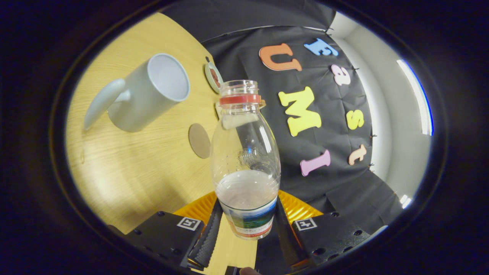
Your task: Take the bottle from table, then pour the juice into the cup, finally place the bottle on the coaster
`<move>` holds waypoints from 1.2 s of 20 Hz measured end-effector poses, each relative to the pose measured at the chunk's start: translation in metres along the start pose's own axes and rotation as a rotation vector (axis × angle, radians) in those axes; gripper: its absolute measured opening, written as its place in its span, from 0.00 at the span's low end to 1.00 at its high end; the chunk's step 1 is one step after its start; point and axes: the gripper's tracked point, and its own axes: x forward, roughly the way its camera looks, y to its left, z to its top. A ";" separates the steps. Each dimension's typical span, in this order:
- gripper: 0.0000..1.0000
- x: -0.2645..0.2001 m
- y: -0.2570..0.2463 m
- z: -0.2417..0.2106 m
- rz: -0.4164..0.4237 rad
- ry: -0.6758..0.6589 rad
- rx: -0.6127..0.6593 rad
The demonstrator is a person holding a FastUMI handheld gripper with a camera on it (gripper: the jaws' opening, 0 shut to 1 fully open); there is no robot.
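Note:
A clear plastic bottle with a red neck ring and no cap stands between my fingers, and my gripper is shut on its labelled lower part. Pale cloudy juice fills about its lower third. The whole view is rolled, so the wooden table tilts away to the left. A white mug with a handle stands on the table beyond and left of the bottle, its open mouth turned toward the bottle's neck. A round brown coaster lies flat on the table between mug and bottle.
A small round dish with a dark centre lies near the table's far edge, behind the mug. The black cloth wall rises right behind the bottle. A fingertip shows at the gripper's base.

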 end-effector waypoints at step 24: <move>0.74 -0.007 -0.014 0.022 -0.136 -0.023 -0.387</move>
